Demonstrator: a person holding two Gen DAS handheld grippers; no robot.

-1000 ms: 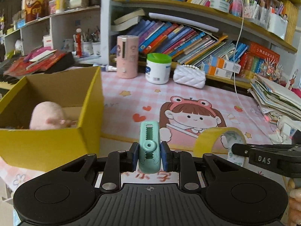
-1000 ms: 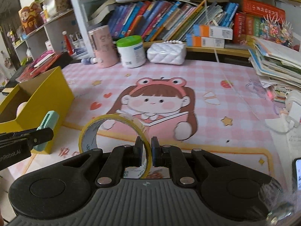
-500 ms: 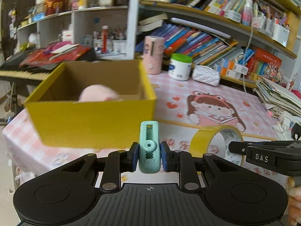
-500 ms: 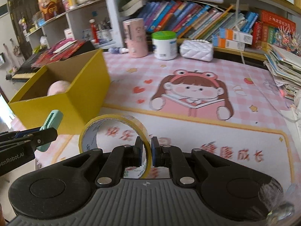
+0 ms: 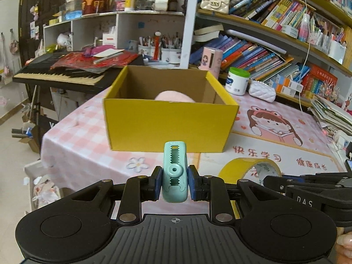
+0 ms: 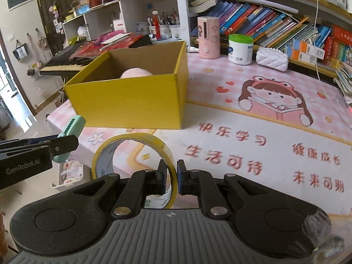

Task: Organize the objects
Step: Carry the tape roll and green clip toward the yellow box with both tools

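My left gripper (image 5: 175, 183) is shut on a mint green clip (image 5: 175, 171) and holds it upright in the air, in front of the near wall of an open yellow cardboard box (image 5: 169, 123). A pink plush toy (image 5: 173, 96) lies inside the box. My right gripper (image 6: 171, 178) is shut on the rim of a yellow tape roll (image 6: 132, 154), held above the table's front edge. The tape roll (image 5: 248, 170) and right gripper show at the right of the left wrist view. The clip (image 6: 70, 132) and the box (image 6: 132, 101) show in the right wrist view.
The box stands at the left end of a pink checked table with a cartoon-girl mat (image 6: 275, 101). At the back are a pink cylinder (image 6: 208, 37), a green-lidded white jar (image 6: 239, 49), a white quilted purse (image 6: 271, 58) and bookshelves. A keyboard (image 5: 59, 76) stands left of the table.
Both grippers have pulled back and to the left, away from the table. The yellow box has gone from close at the left to centred farther ahead. Both grips are unchanged.
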